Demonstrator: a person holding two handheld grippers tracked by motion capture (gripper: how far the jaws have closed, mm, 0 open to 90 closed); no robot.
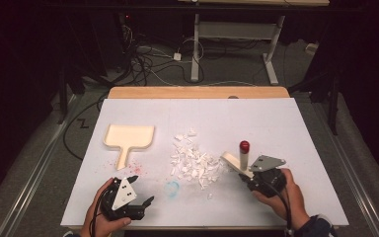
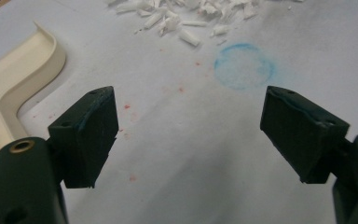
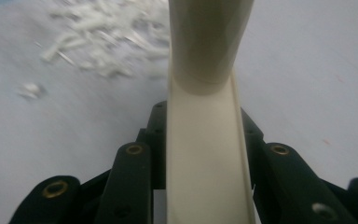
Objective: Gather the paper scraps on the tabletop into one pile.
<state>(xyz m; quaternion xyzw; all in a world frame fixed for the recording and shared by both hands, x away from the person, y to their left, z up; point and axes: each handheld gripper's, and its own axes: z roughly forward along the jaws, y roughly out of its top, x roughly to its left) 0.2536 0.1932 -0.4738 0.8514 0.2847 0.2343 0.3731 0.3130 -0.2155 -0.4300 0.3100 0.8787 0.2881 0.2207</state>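
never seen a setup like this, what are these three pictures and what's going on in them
A person sits at a white table holding a two-jaw claw in each hand. One picture looks down from above; the other two come from cameras riding on the claws. On the table lie a cream dustpan, a pile of white scraps and a faint blue ring. The left claw is open and empty, beside the dustpan. The right claw grips a cream brush with a red-tipped handle, right of the scraps.
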